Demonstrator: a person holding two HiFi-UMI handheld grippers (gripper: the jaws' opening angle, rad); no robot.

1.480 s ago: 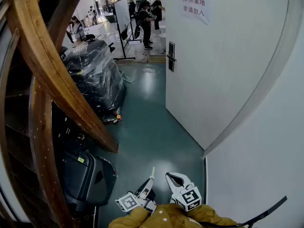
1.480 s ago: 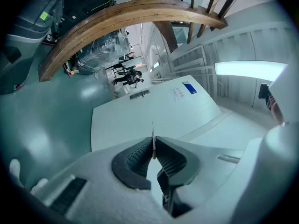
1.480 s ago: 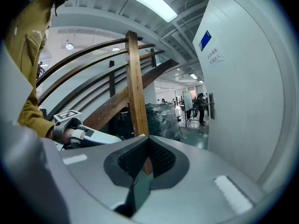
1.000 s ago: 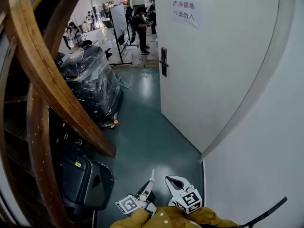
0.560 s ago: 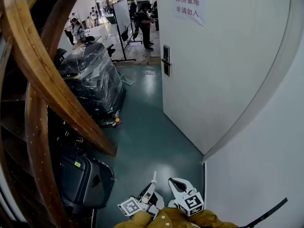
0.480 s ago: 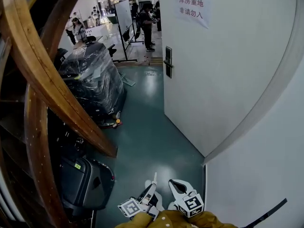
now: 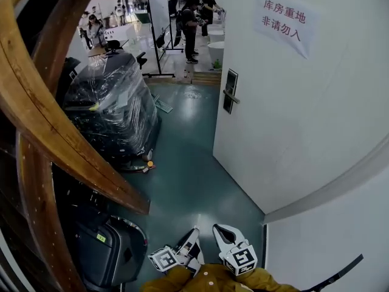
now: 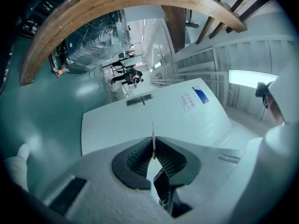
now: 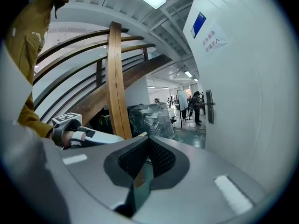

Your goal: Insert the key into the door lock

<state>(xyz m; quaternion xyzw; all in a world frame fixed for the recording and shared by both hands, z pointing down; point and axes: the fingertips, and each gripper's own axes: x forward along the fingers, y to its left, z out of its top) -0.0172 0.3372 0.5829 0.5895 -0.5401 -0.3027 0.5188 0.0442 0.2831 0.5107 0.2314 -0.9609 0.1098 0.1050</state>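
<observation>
A white door [image 7: 285,114] fills the right of the head view, with a dark lock plate and handle [image 7: 230,92] at its far edge. My left gripper [image 7: 192,237] is low at the bottom, well short of the lock. In the left gripper view its jaws [image 8: 153,144] are shut on a thin metal key [image 8: 153,134], seen edge-on and pointing toward the lock plate [image 8: 139,100]. My right gripper [image 7: 222,231] is beside it, jaws [image 9: 148,140] shut with nothing between them. The lock [image 9: 209,106] shows far ahead on the right.
A plastic-wrapped machine [image 7: 112,102] stands on the green floor [image 7: 188,163] at the left. Curved wooden stair beams [image 7: 55,132] cross the left side, with a black case [image 7: 109,248] beneath. Several people [image 7: 191,20] and a whiteboard [image 7: 159,11] are beyond the door. A paper sign [image 7: 282,20] hangs on it.
The view has moved forward toward the door; the lock plate and sign look nearer and larger. Both grippers keep their places at the bottom, the left still shut on the key.
</observation>
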